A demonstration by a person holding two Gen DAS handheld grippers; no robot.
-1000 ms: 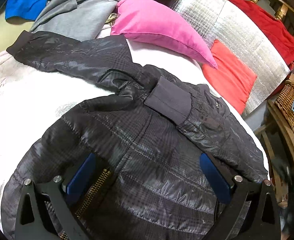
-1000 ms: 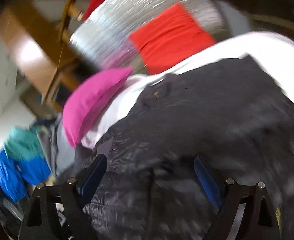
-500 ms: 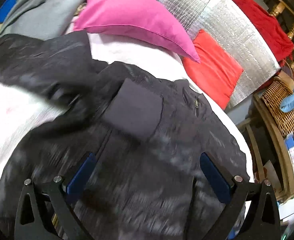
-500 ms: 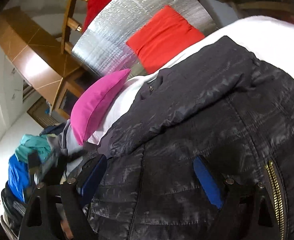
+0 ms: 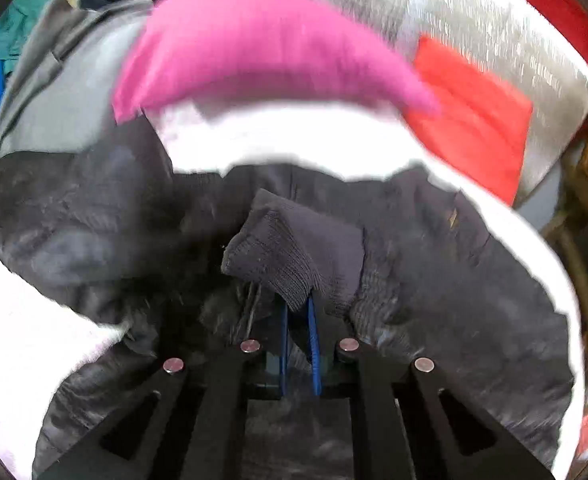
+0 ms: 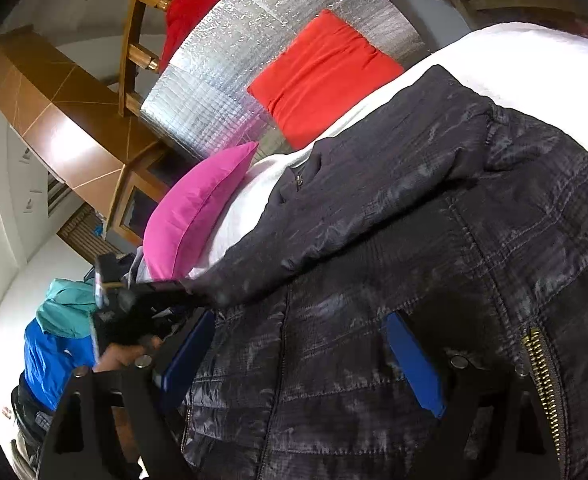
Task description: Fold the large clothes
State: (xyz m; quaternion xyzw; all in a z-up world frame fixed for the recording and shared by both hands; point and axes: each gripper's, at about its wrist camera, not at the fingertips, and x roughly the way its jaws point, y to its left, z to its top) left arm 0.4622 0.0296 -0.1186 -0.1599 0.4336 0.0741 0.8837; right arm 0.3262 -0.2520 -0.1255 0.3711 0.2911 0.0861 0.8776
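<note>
White bedding [image 5: 286, 140] carries one black jacket [image 5: 433, 280]; one pink pillow [image 5: 254, 52] and one red cushion [image 5: 473, 120] lie behind. Left gripper [image 5: 297, 312] pinches the jacket's knit cuff [image 5: 290, 256]. Right view: right gripper [image 6: 297, 356] spread wide over the jacket, holding nothing.

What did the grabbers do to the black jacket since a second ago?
The left gripper moved forward to the knit cuff of the jacket's folded-in sleeve and shut on it; a second ago it was wide open above the black jacket. The right gripper stays open over the jacket body. The pink pillow and the red cushion lie as before.
</note>
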